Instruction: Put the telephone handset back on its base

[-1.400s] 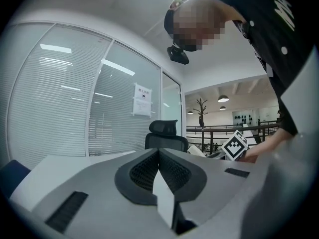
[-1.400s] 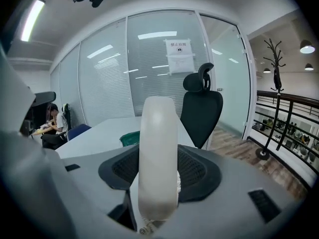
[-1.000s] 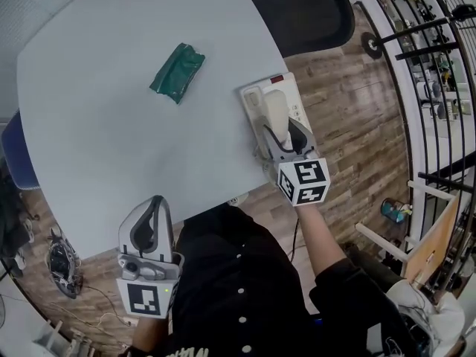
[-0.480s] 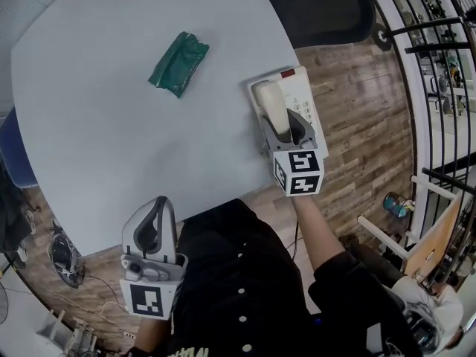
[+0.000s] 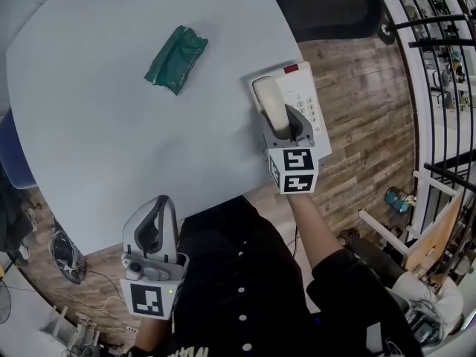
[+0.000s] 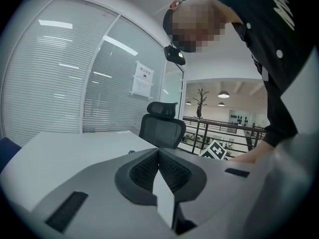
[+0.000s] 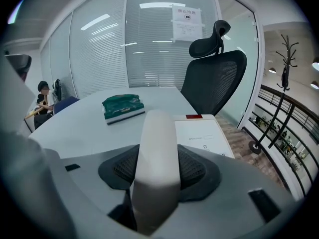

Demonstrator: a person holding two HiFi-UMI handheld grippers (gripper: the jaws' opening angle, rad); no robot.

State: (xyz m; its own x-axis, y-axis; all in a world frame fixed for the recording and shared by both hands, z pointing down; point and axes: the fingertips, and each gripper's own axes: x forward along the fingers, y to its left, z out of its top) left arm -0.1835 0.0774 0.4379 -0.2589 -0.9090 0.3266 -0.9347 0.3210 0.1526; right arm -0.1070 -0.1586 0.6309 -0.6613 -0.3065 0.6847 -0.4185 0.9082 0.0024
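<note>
My right gripper (image 5: 283, 128) (image 7: 158, 169) is shut on the white telephone handset (image 5: 271, 105) (image 7: 158, 158), which runs lengthwise between its dark pads. The handset hangs over the left part of the white telephone base (image 5: 309, 110) (image 7: 202, 134) at the table's right edge; the base shows a keypad and a red tab at its far end. Whether the handset touches the base I cannot tell. My left gripper (image 5: 155, 226) (image 6: 158, 172) is low at the near table edge, jaws closed together with nothing between them.
A green packet (image 5: 175, 59) (image 7: 122, 107) lies on the grey table (image 5: 111, 125) to the left of the base. A black office chair (image 7: 217, 76) stands beyond the table's far right. Wooden floor (image 5: 357, 125) lies to the right, with a black railing further out.
The right gripper with the handset has shifted slightly up and toward the base across the frames. The left gripper has stayed in place.
</note>
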